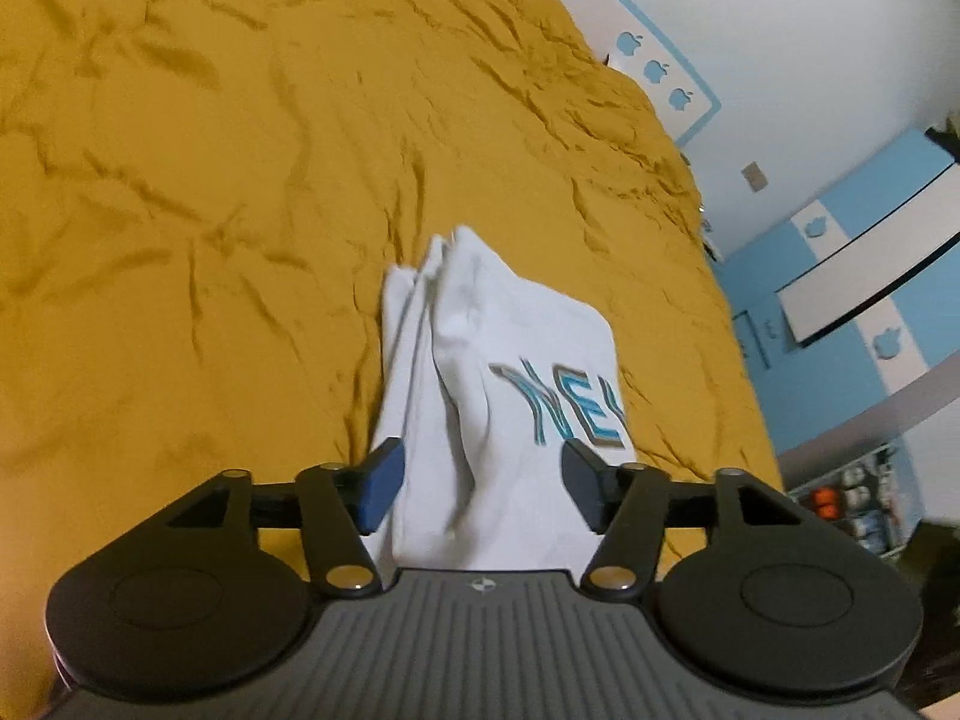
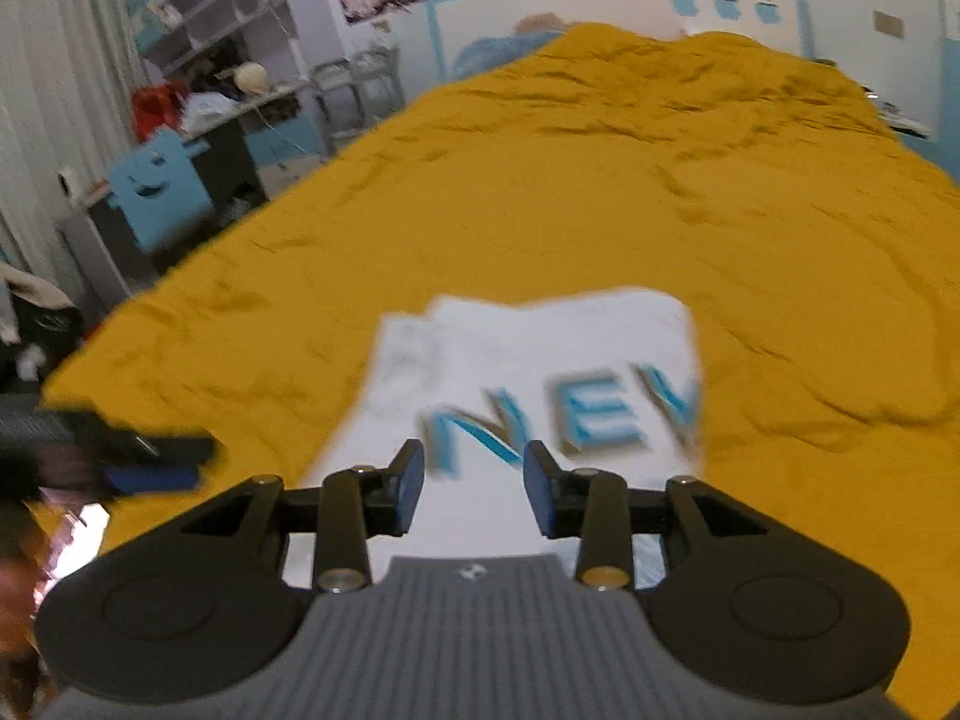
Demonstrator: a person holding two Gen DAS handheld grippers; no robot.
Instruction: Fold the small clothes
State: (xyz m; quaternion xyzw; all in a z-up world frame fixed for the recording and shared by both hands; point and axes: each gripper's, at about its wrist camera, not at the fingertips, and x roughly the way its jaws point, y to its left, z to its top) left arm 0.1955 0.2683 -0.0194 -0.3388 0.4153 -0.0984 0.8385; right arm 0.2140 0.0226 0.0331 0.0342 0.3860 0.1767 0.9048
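A white folded garment (image 1: 540, 348) with blue letters lies on the mustard-yellow bedcover (image 1: 210, 180). Its left side is bunched into raised folds. My left gripper (image 1: 480, 480) is open, its blue-padded fingers standing wide on either side of those folds without pressing them. In the right wrist view the same garment (image 2: 540, 348) lies flat and blurred, letters facing up. My right gripper (image 2: 474, 480) hovers over its near edge, open, with nothing pinched between the pads. The left gripper (image 2: 150, 462) shows as a dark blur at the far left.
The yellow bedcover (image 2: 660, 180) is wrinkled all over. A white headboard with blue apple shapes (image 2: 726, 6) stands at the far end. A cluttered desk with a blue chair (image 2: 162, 186) is left of the bed; a blue-and-white cabinet (image 1: 870, 276) stands to the right.
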